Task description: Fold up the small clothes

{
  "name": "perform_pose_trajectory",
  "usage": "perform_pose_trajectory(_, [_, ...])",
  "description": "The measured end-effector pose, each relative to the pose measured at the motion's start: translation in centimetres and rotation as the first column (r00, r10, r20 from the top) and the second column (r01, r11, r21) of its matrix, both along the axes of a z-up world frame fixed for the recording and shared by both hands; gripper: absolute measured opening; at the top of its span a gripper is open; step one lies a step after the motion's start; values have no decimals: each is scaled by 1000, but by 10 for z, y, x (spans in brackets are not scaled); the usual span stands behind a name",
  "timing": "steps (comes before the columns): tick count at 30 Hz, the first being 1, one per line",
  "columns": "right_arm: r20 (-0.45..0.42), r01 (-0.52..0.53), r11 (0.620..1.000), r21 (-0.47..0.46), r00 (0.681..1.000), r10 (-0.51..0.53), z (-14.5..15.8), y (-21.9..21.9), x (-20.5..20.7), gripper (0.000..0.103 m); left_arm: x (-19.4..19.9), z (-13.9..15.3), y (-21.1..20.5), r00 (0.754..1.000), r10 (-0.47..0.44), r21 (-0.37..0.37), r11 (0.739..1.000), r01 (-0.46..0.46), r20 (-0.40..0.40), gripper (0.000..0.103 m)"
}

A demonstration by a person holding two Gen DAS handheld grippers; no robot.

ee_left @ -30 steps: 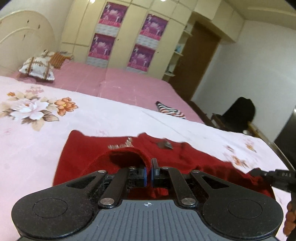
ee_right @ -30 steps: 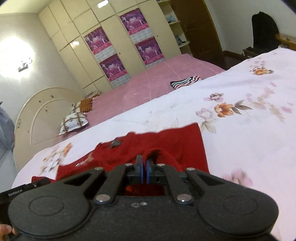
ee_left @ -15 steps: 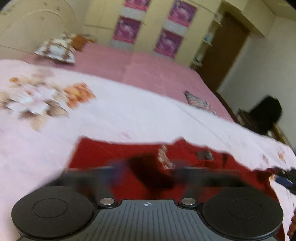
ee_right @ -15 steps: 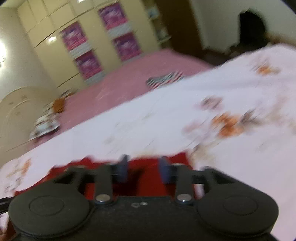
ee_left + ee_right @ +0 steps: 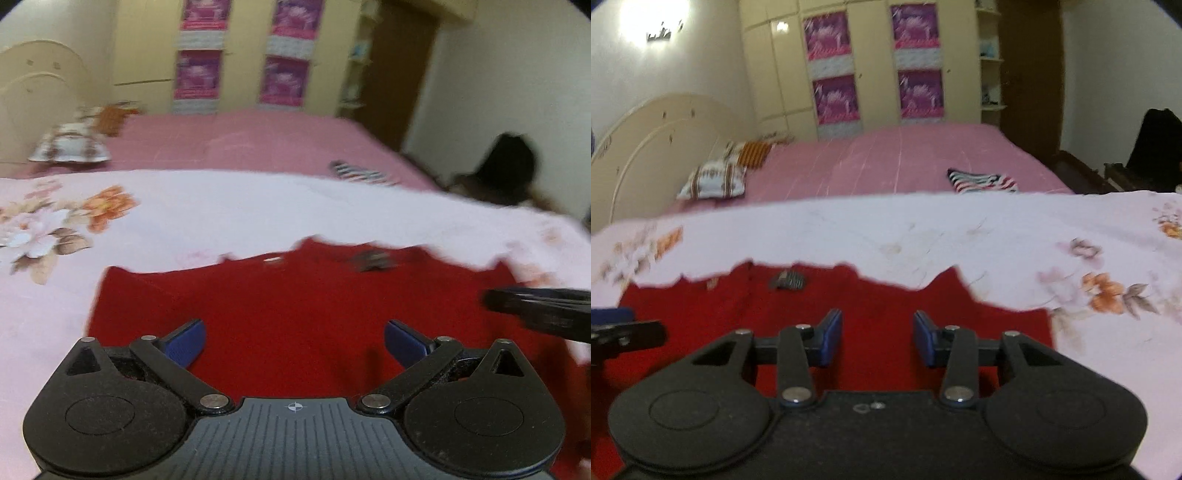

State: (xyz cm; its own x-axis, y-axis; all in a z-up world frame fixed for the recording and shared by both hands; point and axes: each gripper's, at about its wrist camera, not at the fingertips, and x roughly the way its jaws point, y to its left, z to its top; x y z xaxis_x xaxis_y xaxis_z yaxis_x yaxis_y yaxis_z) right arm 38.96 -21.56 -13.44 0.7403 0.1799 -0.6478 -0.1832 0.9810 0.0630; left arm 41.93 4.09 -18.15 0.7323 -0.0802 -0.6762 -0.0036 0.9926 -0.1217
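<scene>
The left gripper (image 5: 293,343) has its jaws spread wide with nothing between them. The right gripper (image 5: 878,339) has its jaws partway apart and closing, with only air between the pads. Both hover over the near part of the red garment (image 5: 295,306), which lies flat on the floral sheet (image 5: 221,206), its long axis running left to right. Each gripper sits above its own half. No containers show; a striped cloth (image 5: 982,181) lies far off on the pink bed (image 5: 886,162).

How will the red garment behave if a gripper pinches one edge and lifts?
The red garment lies flat and follows the floral sheet, with a wavy far edge: probably floppy, draping from the pinch. It looks like thin cloth, so likely light. Pushed, it would probably bunch rather than slide.
</scene>
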Motion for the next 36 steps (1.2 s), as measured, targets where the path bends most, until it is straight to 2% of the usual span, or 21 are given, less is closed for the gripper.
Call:
perform_pose_trajectory(2, [-12, 14, 997, -77, 1000, -15, -13, 2, 10, 40, 5, -14, 15, 998, 63, 30, 998, -63, 4, 102])
perform_pose_trajectory(4, [9, 38, 990, -137, 999, -38, -24, -5, 16, 39, 4, -18, 22, 996, 83, 50, 995, -84, 22, 102])
perform_pose_trajectory(7, [38, 101, 986, -129, 995, -97, -29, -27, 20, 39, 4, -16, 28, 993, 120, 25, 992, -120, 15, 102])
perform_pose_trajectory(9, [25, 133, 986, -101, 991, -131, -29, -35, 22, 41, -3, -8, 25, 990, 139, 23, 990, -140, 20, 102])
perform_pose_trajectory(11, [16, 132, 984, -118, 991, -131, -22, -29, 18, 42, -15, 1, 25, 990, 137, -4, 991, -137, 44, 102])
perform_pose_trajectory(13, [37, 117, 988, -100, 993, -113, -9, -23, 3, 43, -29, 11, 22, 992, 108, -19, 994, -107, 61, 102])
perform_pose_trajectory(17, [53, 14, 999, -32, 999, -13, 15, -8, -32, 41, -53, 19, 9, 997, 34, -6, 999, -33, 77, 103])
perform_pose_trajectory(20, [29, -62, 997, -34, 998, 63, 13, 14, -52, 41, -60, 5, 1, 999, 16, 6, 1000, -16, 33, 103])
perform_pose_trajectory(22, [0, -83, 995, -47, 997, 83, 4, 22, -57, 41, -65, -1, 0, 999, 22, 32, 999, -24, 36, 103])
perform_pose_trajectory(30, [32, -22, 989, -147, 999, 27, -11, -11, -67, 40, -75, -9, 18, 999, 43, 31, 999, -44, 26, 103])
perform_pose_trajectory(33, [25, 3, 992, -127, 1000, 0, -15, -26, -68, 41, -79, -3, 17, 997, 82, 39, 996, -83, 9, 103])
perform_pose_trajectory(36, [4, 24, 993, -115, 1000, -24, -6, -22, -71, 41, -94, 9, 14, 996, 87, 33, 996, -87, 22, 103])
